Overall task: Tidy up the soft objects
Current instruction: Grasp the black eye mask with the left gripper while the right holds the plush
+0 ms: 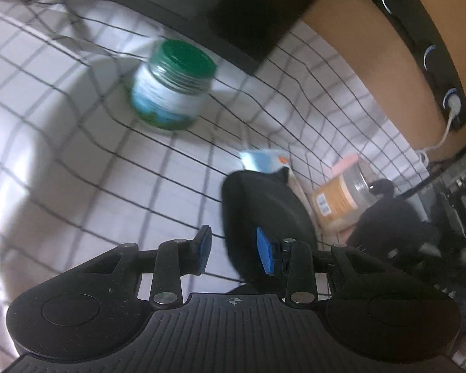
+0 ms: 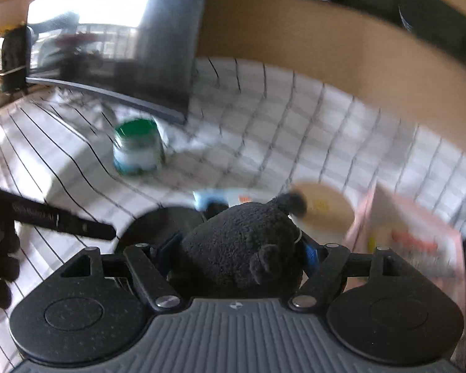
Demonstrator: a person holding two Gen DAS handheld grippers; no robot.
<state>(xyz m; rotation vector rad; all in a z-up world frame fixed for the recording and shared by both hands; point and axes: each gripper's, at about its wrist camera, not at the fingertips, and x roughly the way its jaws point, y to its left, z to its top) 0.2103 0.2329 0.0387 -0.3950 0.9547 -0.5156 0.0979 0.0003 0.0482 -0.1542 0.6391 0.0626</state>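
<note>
Right wrist view: right gripper [image 2: 242,255] is clamped on a black plush toy [image 2: 242,248] — fuzzy body fills the gap between the jaws, a small round ear toward 4 o'clock, a nub at 1 o'clock. Blue pad [image 2: 310,255] just visible pressed against the toy's right side. Long axis of the toy runs roughly forward, away from the camera, tilted slightly to 1 o'clock.

Beyond the toy, at 12 o'clock, sits a dark rounded object [image 2: 164,223] on the checked cloth [image 2: 295,118], with a light blue item [image 2: 206,197] just behind it. Green-lidded jar [image 2: 138,146] stands upright at 10 o'clock, well apart. Tan-labelled jar [image 2: 323,214] at 1 o'clock, a pink box [image 2: 416,239] at 3 o'clock, near the gripper. Heavy motion blur — details soft.

Left wrist view: left gripper [image 1: 234,250] holds nothing, jaws moderately apart, blue pads [image 1: 265,250] showing. The dark rounded object [image 1: 264,217] lies just ahead at 1 o'clock, touching or overlapping the right pad; can't tell which. The plush [image 1: 385,217] shows at 3 o'clock, beside the tan jar [image 1: 341,195].

Judgement: the right hand is carrying the soft toy; the placement spot isn't clear.
</note>
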